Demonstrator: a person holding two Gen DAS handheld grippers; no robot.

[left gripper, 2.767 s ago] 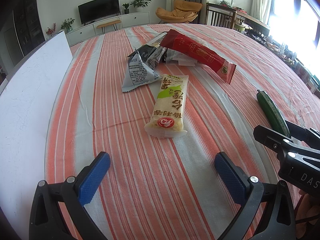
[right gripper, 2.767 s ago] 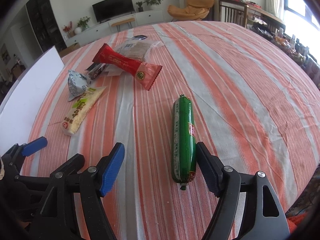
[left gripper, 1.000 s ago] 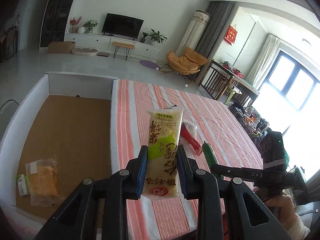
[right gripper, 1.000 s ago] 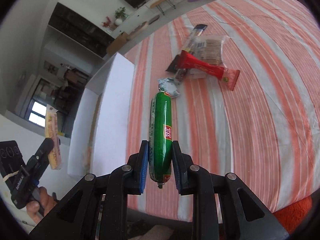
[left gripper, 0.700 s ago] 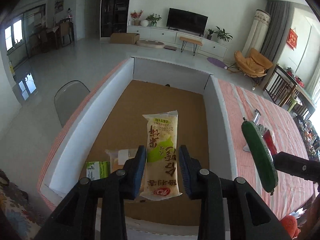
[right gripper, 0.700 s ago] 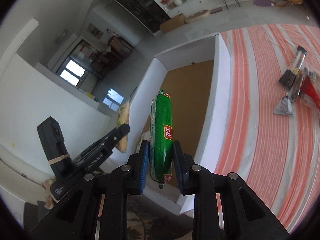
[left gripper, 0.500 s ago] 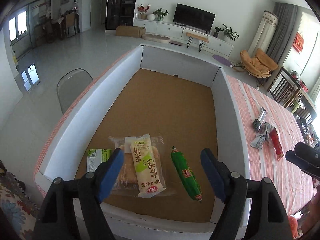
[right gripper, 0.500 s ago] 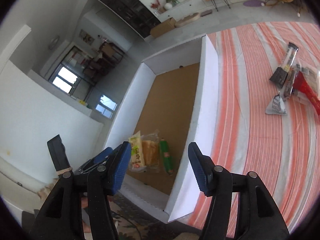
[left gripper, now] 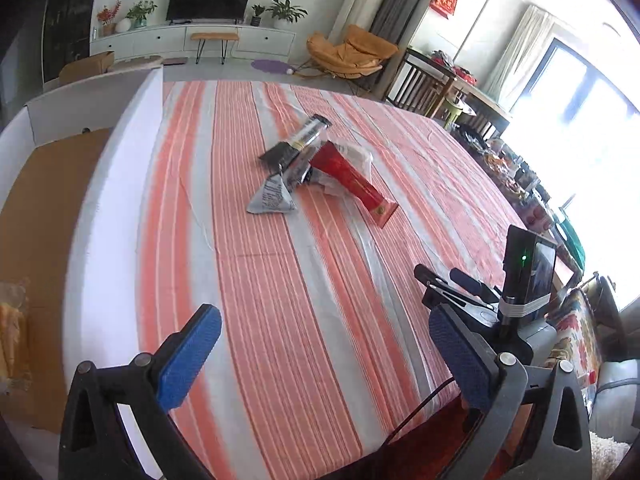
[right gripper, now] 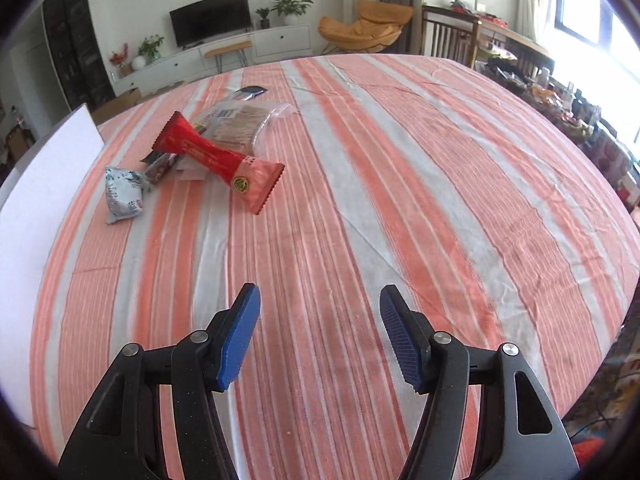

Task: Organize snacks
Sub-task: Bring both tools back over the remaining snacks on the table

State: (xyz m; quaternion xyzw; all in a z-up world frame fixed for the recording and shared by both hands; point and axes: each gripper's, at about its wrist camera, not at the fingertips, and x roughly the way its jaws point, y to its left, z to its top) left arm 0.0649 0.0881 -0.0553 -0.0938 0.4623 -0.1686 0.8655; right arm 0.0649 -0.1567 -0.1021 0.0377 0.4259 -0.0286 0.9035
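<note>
- The snacks left out sit in one little heap on the orange-and-white striped tablecloth (right gripper: 400, 208), toward the far left part of the table and nearer the box than the window side.
- On top is a long red foil-wrapped bar (right gripper: 218, 160) with a paler, see-through end carrying a round gold logo and a zigzag-cut edge. It lies diagonally across the rest.
- Under and behind it is a clear plastic bag of tan crackers (right gripper: 240, 126) with a white label; the wrapper looks crinkly and partly flattened.
- A small silver-grey pillow pouch (right gripper: 122, 194) with blue print and a red stamp lies just to the left of the heap, a bit apart from the red bar.
- A dark, narrow snack stick wrapper (left gripper: 298, 142) pokes out the back of the heap, and another brownish one is tucked under the red bar; can't read either.
- The white-walled box with a brown cardboard floor (left gripper: 116, 184) runs along the table's left side, and something yellowish in clear wrap shows at the left edge inside it, too cropped to name.
- The left gripper (left gripper: 324, 354) with blue pads is spread wide with nothing in it, hovering over the near edge of the table.
- The right gripper (right gripper: 320, 340) is also spread apart and empty, above bare cloth and well short of the heap.
</note>
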